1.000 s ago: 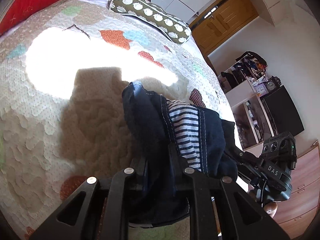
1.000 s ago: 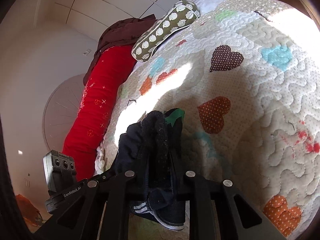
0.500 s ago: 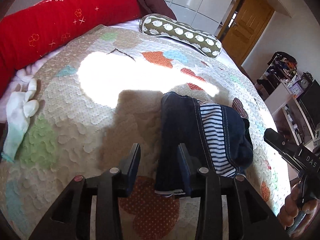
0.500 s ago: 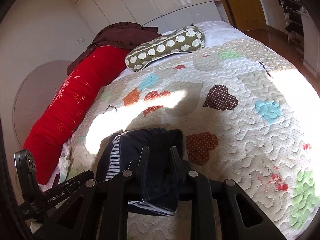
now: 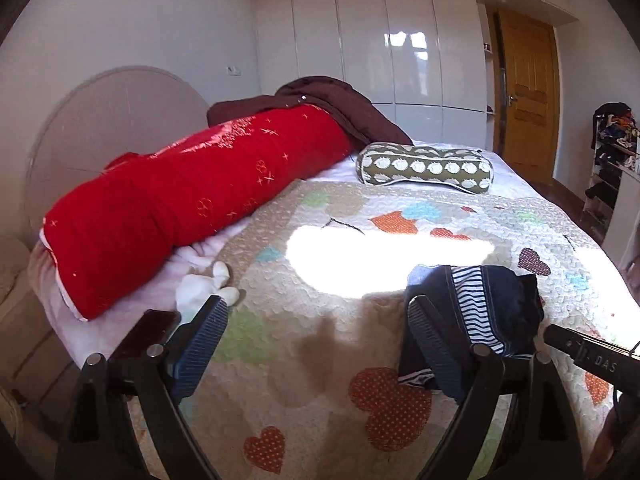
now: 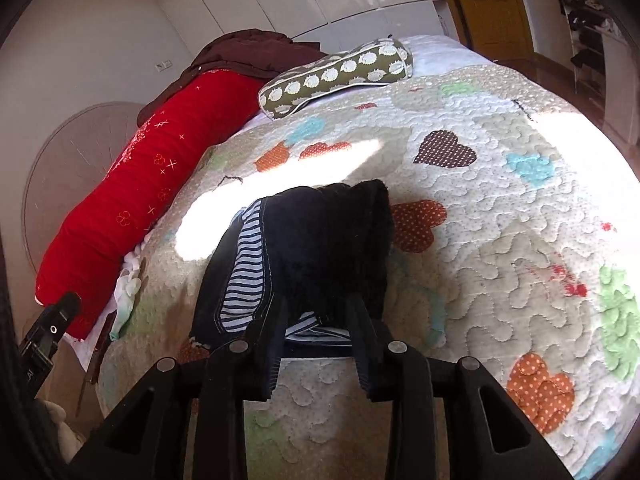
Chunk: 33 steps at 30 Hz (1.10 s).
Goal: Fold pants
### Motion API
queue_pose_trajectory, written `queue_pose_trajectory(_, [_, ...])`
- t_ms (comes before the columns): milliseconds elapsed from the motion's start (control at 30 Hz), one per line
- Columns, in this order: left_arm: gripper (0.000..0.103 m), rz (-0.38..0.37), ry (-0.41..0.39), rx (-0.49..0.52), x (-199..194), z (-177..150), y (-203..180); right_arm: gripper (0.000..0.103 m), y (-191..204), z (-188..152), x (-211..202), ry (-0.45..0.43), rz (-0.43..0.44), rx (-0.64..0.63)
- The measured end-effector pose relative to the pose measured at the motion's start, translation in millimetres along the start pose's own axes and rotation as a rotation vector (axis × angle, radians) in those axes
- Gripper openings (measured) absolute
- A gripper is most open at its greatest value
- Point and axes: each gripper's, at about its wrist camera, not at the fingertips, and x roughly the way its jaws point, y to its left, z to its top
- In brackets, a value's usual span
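The pants (image 6: 320, 248) are dark navy with a blue-and-white striped lining, folded into a compact bundle on the heart-patterned quilt (image 6: 500, 240). In the left wrist view the pants (image 5: 484, 304) lie at the right, behind my right finger. My left gripper (image 5: 316, 328) is wide open and empty, hovering above the quilt. My right gripper (image 6: 318, 312) is open, its fingers apart at the near edge of the bundle, touching or just above the cloth.
A long red bolster (image 5: 180, 208) and a brown garment (image 5: 328, 104) lie at the head of the bed. A green patterned bolster (image 5: 424, 168) lies across the far end. A white sock (image 5: 204, 284) sits near the left edge. Wardrobe and wooden door (image 5: 524, 92) stand behind.
Both grippers have let go of the pants and opened. The left one pulled back and up, opening wide. The folded bundle now rests on the quilt.
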Motion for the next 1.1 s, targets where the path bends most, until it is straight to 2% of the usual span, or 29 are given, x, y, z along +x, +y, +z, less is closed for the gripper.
queue_pose_trajectory(100, [0.100, 0.054, -0.013, 0.016, -10, -1, -3, 0.046, 1, -12, -20, -0.029, -0.068, -0.019])
queue_pose_trajectory(200, [0.100, 0.062, 0.015, 0.009, -15, -4, -4, 0.046, 2, -23, -31, -0.050, -0.087, -0.014])
queue_pose_trajectory(433, [0.100, -0.019, 0.106, -0.049, -16, -12, 2, 0.050, 17, -44, -32, -0.024, -0.145, -0.079])
queue_pose_trajectory(567, [0.100, -0.028, 0.131, -0.047, -14, -15, 0, 0.054, 21, -48, -30, -0.005, -0.140, -0.087])
queue_pose_trajectory(767, [0.100, -0.066, 0.160, -0.035, -11, -19, -4, 0.058, 28, -51, -27, 0.003, -0.188, -0.132])
queue_pose_trajectory(1100, [0.100, -0.120, 0.211, 0.006, -3, -29, -18, 0.059, 29, -52, -18, 0.024, -0.258, -0.172])
